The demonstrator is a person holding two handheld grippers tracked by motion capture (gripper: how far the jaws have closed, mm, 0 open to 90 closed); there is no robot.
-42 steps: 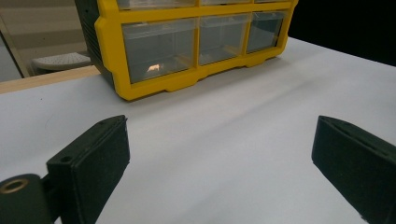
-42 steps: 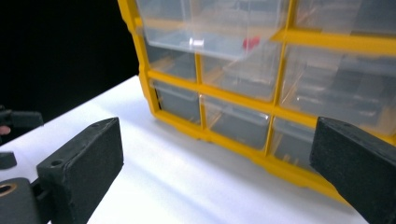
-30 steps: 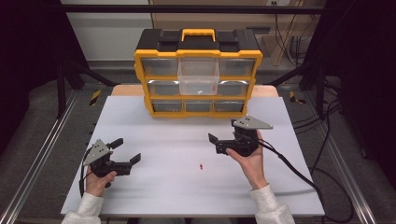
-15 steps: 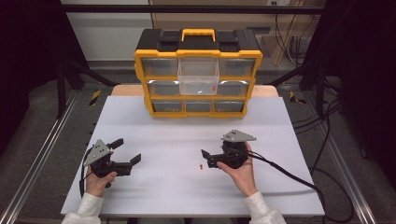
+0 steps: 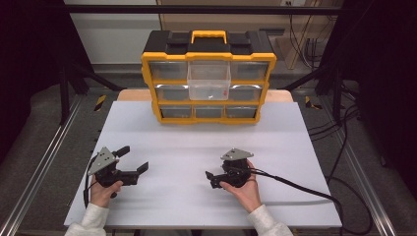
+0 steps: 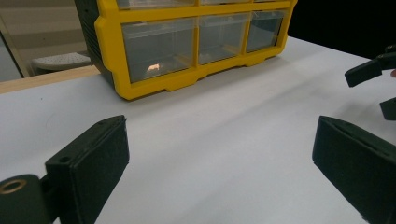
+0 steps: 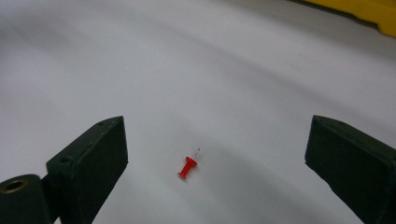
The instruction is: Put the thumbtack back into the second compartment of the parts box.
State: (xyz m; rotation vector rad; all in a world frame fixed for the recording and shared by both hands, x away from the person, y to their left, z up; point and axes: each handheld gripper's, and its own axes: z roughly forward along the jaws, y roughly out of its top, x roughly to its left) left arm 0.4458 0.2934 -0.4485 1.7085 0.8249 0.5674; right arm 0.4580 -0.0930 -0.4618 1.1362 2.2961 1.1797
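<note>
Right gripper (image 5: 210, 179): I have brought it left and nearer over the last second; jaws wide, empty. Red pushpin (image 7: 188, 165): lies on the white table (image 5: 295, 147), now between my jaws, ready to pinch. Left gripper (image 5: 134, 160): unmoved, wide, empty.

One red pushpin (image 7: 188, 166) lies on the table (image 5: 196, 142), near the right side. Two claws are held over it, one in each hand: the left claw (image 5: 133, 160) near the left and the right claw (image 5: 210, 179) near the right. Each has two black jaws. One yellow and black organizer (image 5: 208, 78) stands at the far middle of the table. Its front shows nine clear drawers in three rows of three, and one drawer (image 5: 209, 81), in the top middle, is pulled out.
</note>
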